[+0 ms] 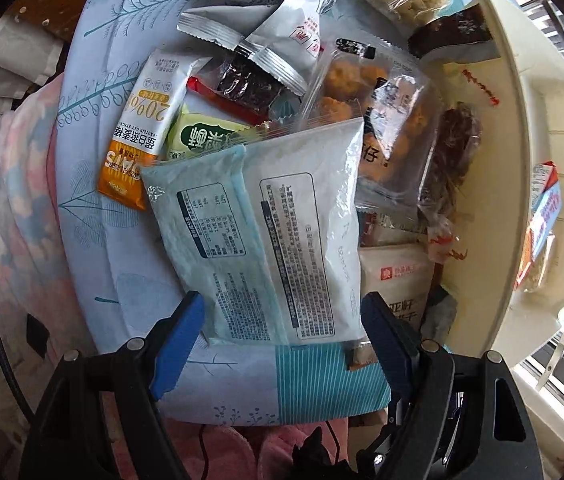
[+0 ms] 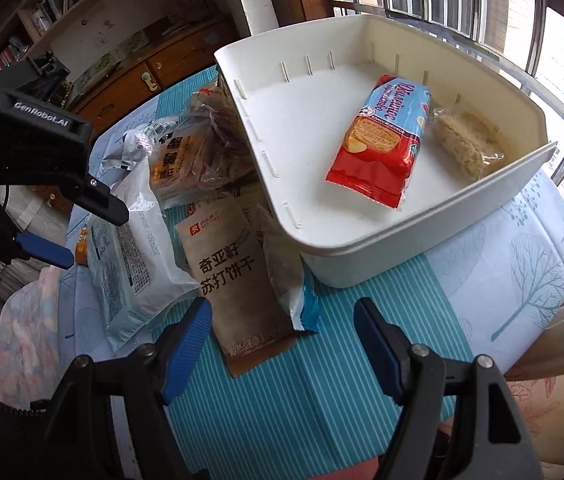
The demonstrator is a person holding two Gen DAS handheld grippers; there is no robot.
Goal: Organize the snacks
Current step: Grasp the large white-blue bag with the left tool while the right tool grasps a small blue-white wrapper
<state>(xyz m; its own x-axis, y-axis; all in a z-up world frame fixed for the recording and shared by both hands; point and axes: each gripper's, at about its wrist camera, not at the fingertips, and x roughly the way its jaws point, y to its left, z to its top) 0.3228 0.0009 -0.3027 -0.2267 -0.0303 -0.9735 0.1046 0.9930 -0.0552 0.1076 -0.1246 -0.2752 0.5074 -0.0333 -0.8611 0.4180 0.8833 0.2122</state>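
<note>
Only two snacks lie inside the white bin [image 2: 434, 216]: a red biscuit pack [image 2: 382, 140] and, beside it, a clear-wrapped rice cake [image 2: 468, 144]. The rest are heaped on the surface [image 2: 502, 280] against the bin's outer wall. The left gripper [image 1: 282, 320], jaws apart, straddles a pale blue packet [image 1: 257, 232] topping that heap. The right gripper [image 2: 282, 320], also open and empty, hangs over a brown cracker pack [image 2: 233, 276] near the bin.

The left gripper [image 1: 282, 312], jaws apart, straddles a pale blue snack packet [image 1: 257, 236].
</note>
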